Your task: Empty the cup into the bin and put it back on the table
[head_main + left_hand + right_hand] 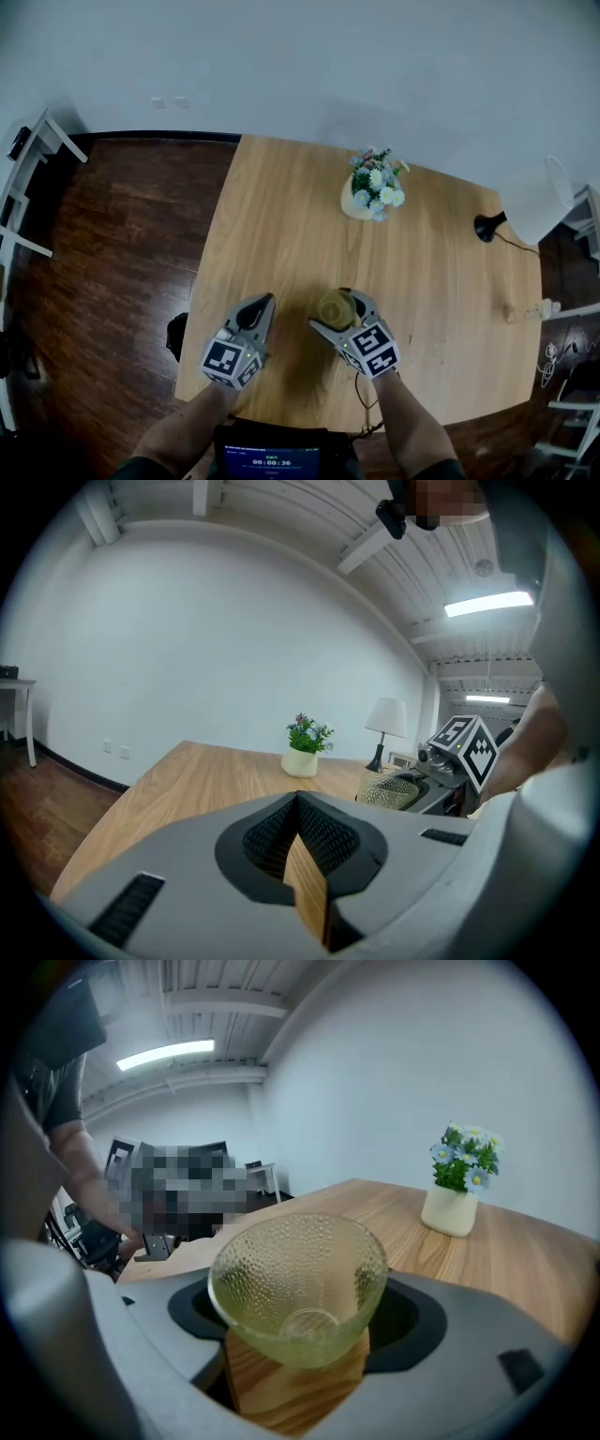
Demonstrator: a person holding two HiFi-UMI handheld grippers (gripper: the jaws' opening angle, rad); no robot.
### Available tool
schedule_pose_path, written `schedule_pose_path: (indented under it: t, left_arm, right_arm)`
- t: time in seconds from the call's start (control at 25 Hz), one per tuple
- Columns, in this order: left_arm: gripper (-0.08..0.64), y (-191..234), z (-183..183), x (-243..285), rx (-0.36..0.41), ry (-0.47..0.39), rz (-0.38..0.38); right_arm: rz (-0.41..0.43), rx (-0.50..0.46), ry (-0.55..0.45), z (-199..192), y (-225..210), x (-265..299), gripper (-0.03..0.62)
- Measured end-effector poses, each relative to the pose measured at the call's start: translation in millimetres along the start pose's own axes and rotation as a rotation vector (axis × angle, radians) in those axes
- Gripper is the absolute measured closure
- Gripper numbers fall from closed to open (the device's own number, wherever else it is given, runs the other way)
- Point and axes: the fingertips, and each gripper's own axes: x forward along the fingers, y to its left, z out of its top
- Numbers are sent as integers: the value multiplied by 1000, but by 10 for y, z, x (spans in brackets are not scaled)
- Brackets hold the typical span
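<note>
Gripping the dimpled, pale yellow-green glass cup (298,1283) by its sides, the right gripper (330,307) had its jaws spread wide around the bowl, with the black pads set against the glass on either side. The cup stood upright, mouth up, over the near part of the light wooden table (281,216), and nothing showed inside it. That suggested the emptying was already done and that this was the setting-down step. Whether its base already touched the wood could not be told. Holding it level by the widest part of the wall probably served to land it flat on its foot without tipping.

The left gripper (265,302) held nothing; its jaws were pressed together at the tips, and only a thin wedge of table showed between them. It lay just beside the right one, apart from the cup, seemingly parked out of the way.

Both forearms reached in from the table's near edge. The right gripper was angled down towards the wood, the left one nearly level. The cream pot of flowers (361,202) stood well apart, farther up the table.
</note>
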Motion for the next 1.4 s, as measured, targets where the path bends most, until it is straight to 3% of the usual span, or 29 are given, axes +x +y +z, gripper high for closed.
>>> schedule_pose_path:
  t: [0.72, 0.88, 1.32, 1.4]
  left_arm:
    - [569, 14, -193, 156, -41, 19, -35]
    - [569, 4, -119, 123, -42, 2, -31]
    - [569, -199, 177, -130, -14, -56, -38]
    - [569, -250, 264, -196, -7, -77, -35]
  right_arm:
    - [23, -2, -48, -70, -9, 86, 178]
    - [16, 2, -78, 10, -33, 48, 109]
    - [-16, 2, -141, 171, 15, -348, 110]
    - [-29, -3, -164, 225, 20, -471, 162]
